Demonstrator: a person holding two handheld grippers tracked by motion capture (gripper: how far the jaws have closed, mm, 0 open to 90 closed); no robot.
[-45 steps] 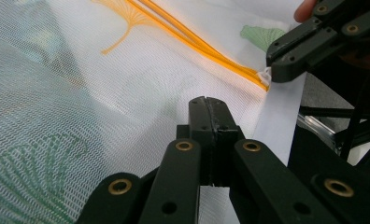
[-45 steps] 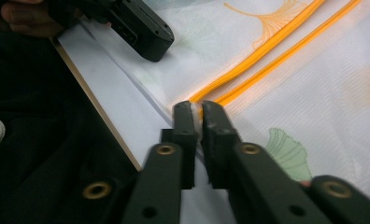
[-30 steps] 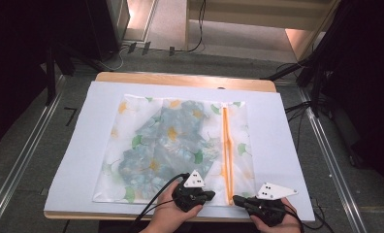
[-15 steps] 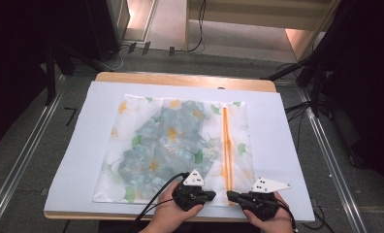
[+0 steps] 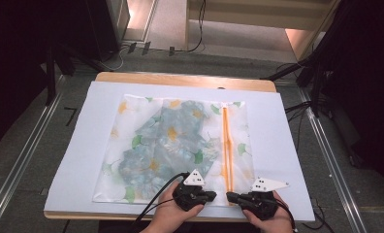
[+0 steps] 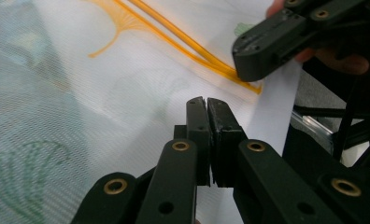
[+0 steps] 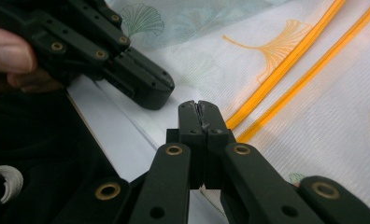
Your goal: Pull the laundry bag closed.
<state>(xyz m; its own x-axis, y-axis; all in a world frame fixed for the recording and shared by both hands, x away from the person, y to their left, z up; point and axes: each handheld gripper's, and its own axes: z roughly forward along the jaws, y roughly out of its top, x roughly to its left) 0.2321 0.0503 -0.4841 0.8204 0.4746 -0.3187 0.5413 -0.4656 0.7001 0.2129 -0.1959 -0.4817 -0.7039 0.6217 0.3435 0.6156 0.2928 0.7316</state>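
Both hands have shifted a little since the earlier pictures: the right gripper (image 5: 236, 198) has slid inward along the near edge toward the left gripper (image 5: 210, 195), so the two now sit almost tip to tip.

Under everything lies the wooden table (image 5: 180, 79), covered by a large white sheet (image 5: 282, 145). On that sheet rests the mesh bag (image 5: 170, 145), flat and roughly square, printed with green and orange leaves and with a bluish garment showing through it. Its orange zipper (image 5: 226, 145) runs as a straight double line from the far edge to the near edge, on the right-hand part of the bag; the long axis therefore points straight away from the person.

The near end of the zipper comes down between the two grippers. In the left gripper view the orange lines (image 6: 206, 58) end just under the tip of the other gripper, ahead and to the right of the left one's own jaws. In the right gripper view they pass just right of that gripper's tip (image 7: 199, 109). The right gripper looks the nearer of the two to the zipper's end, so it is probably the one to reach for it, with the left steadying the fabric beside it.

Both grippers are clenched with nothing visibly between the jaws; each hovers at or just above the bag's near hem.
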